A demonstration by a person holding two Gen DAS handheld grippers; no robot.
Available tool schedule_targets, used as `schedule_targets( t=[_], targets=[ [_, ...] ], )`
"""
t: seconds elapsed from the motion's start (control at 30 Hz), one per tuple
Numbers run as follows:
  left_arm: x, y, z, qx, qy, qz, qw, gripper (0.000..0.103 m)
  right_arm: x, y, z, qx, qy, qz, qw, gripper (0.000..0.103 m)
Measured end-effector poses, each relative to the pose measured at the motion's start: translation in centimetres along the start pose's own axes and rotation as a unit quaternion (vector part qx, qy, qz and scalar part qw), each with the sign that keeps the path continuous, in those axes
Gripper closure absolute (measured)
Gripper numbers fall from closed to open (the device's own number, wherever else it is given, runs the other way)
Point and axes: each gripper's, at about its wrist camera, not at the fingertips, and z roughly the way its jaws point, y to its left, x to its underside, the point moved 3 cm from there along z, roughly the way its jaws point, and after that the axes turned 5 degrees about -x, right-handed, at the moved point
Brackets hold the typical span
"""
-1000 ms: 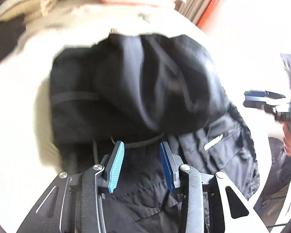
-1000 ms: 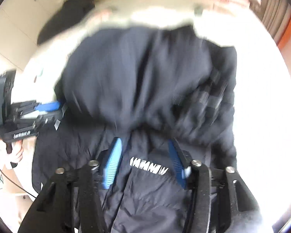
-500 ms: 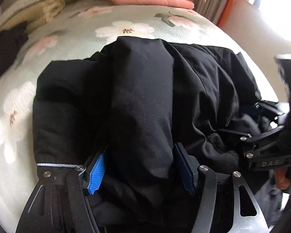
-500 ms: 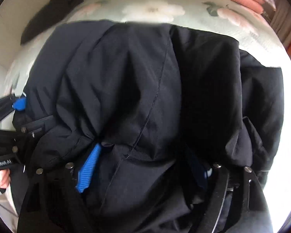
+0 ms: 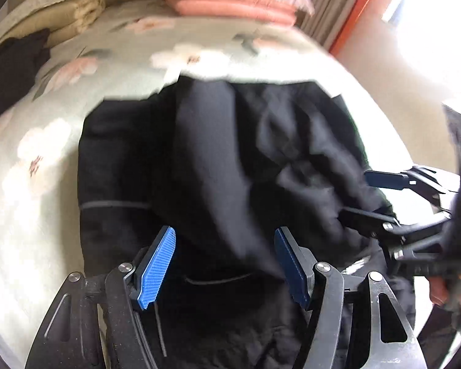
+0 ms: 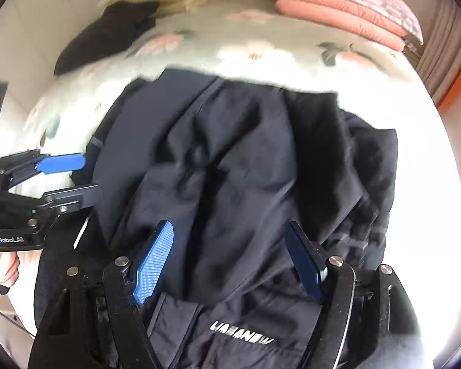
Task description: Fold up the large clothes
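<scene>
Large black jacket of thin, crinkly woven fabric (image 5: 230, 166) is lying crumpled on a bed w/ pale green floral cover (image 5: 46, 117), far part bunched and folded back over the near part. A thick fold is running down the middle toward the cam. Thin grey reflective stripe is showing on the jacket's left side in left wrist view. White block-letter logo (image 6: 242, 335) is sitting on the flat near panel in right wrist view. Near edge is running out of frame.
</scene>
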Motion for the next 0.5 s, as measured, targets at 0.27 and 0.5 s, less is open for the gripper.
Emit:
schedule_targets(
  t=[0.27, 0.5],
  targets=[
    [1.6, 0.2, 6.1, -0.023, 0.022, -0.036, 0.9989, 0.029, 1.2, -0.8, 6.8, -0.005, 0.038, 0.023, 0.999, 0.017],
    [3.1, 0.7, 2.9, 0.003, -0.004, -0.048, 0.9988, 0.029, 1.4, -0.9, 6.3, -0.015, 0.030, 0.020, 0.999, 0.017]
  ],
)
